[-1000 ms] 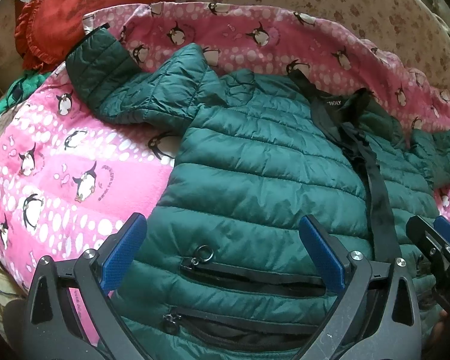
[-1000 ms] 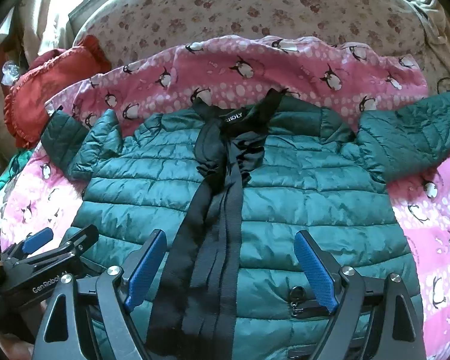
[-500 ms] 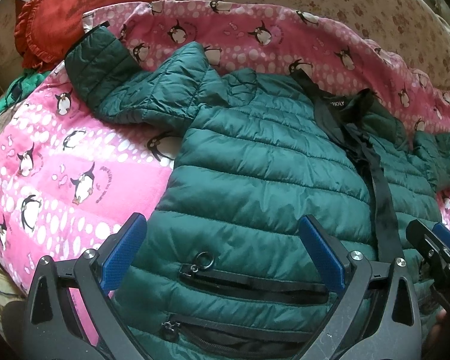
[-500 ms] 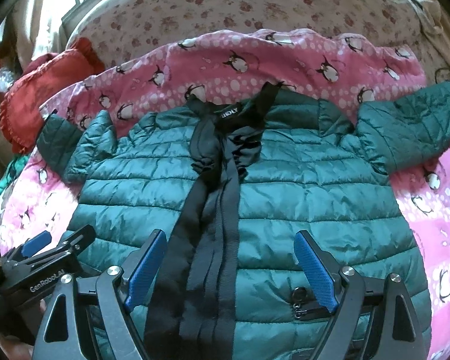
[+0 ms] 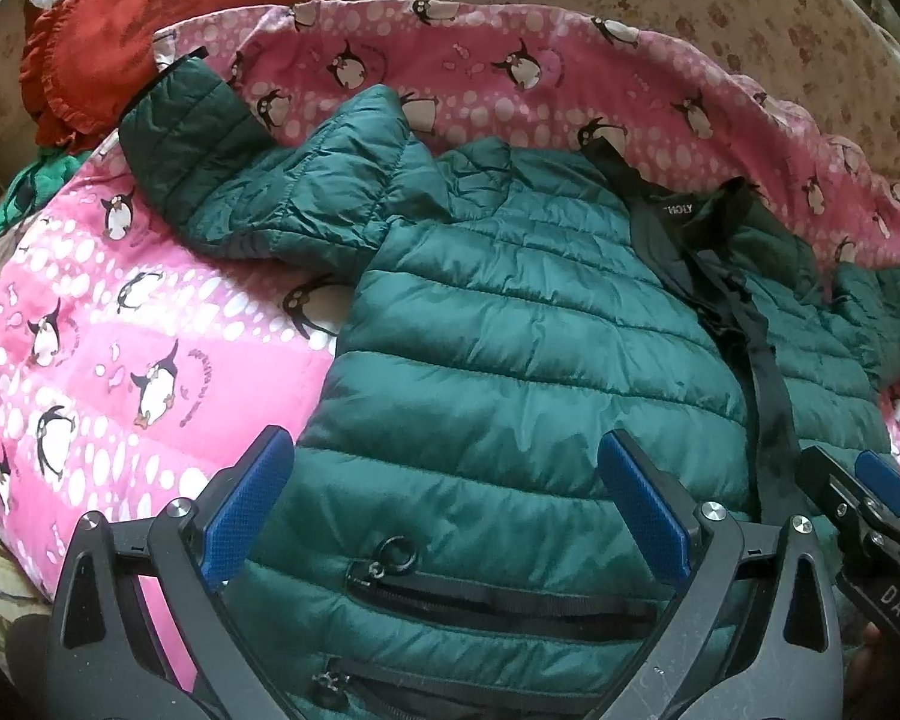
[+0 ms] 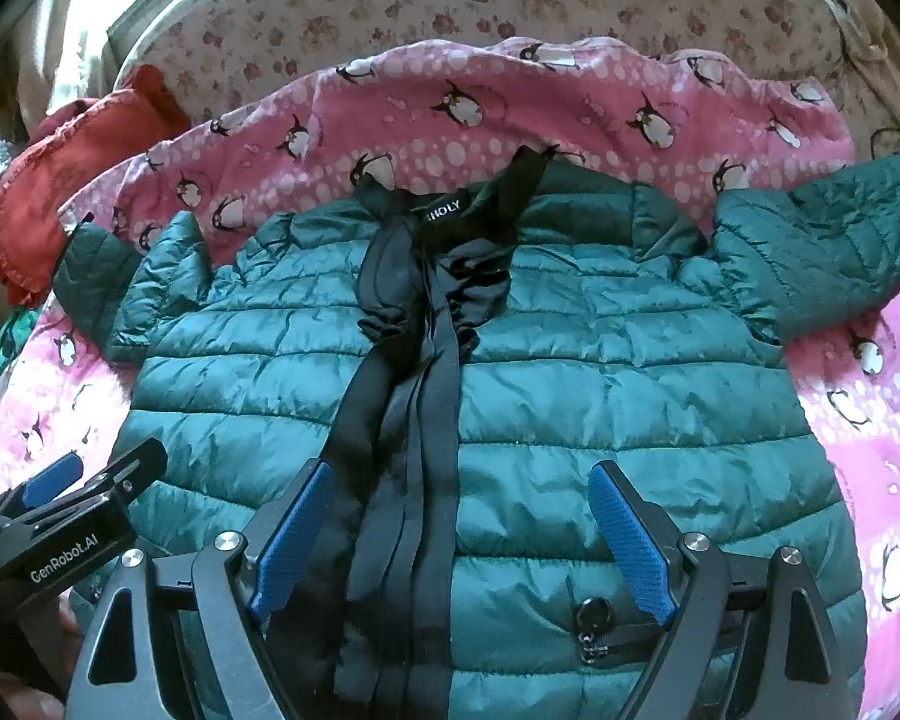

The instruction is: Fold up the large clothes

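You can read "HOLY" on the black neck label [image 6: 443, 208] of the green jacket [image 6: 570, 372], "GenRobot.AI" on the side of your left gripper [image 5: 444, 510] as the right camera sees it, and "DAS" on your right gripper [image 6: 462, 531] at the jacket's right edge in the left camera. The jacket lies face up and spread on the pink penguin blanket [image 5: 120, 324], black placket [image 6: 402, 450] down its middle and a red cushion [image 5: 144, 42] beyond its left sleeve. Both grippers hover over the jacket's hem with jaws spread wide, gripping nothing.
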A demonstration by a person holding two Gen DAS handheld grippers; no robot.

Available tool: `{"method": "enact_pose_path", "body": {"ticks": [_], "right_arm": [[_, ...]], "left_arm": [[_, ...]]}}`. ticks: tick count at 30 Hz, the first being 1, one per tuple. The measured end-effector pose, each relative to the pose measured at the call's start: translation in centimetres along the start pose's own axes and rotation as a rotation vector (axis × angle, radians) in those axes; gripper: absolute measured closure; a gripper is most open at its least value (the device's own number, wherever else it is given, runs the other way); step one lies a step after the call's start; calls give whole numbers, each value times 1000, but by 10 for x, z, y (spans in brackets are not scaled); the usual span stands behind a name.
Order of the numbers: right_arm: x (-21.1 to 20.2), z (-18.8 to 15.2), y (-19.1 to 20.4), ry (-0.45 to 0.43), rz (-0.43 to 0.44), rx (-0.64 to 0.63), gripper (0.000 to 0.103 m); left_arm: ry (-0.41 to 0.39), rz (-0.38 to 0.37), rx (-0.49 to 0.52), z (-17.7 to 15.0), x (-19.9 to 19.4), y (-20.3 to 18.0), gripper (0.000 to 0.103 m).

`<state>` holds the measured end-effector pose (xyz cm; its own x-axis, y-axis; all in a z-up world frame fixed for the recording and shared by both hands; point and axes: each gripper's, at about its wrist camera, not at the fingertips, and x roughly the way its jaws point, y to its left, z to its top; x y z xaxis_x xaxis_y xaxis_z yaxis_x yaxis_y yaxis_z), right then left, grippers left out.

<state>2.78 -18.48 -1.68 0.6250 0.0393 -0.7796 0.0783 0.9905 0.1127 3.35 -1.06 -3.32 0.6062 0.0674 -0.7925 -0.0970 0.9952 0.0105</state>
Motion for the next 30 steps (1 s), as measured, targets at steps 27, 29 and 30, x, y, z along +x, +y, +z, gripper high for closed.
{"method": "enact_pose_path", "body": {"ticks": [27, 29, 30], "right_arm": [[49, 28, 17, 54, -7, -1, 17], [51, 30, 18, 54, -4, -1, 17], [52, 30, 19, 54, -2, 0, 17]], "left_arm": [[-3, 31, -54, 38, 25, 36, 1], [-1, 36, -64, 42, 27, 43, 1], [-1, 40, -72, 44, 28, 48, 1]]}}
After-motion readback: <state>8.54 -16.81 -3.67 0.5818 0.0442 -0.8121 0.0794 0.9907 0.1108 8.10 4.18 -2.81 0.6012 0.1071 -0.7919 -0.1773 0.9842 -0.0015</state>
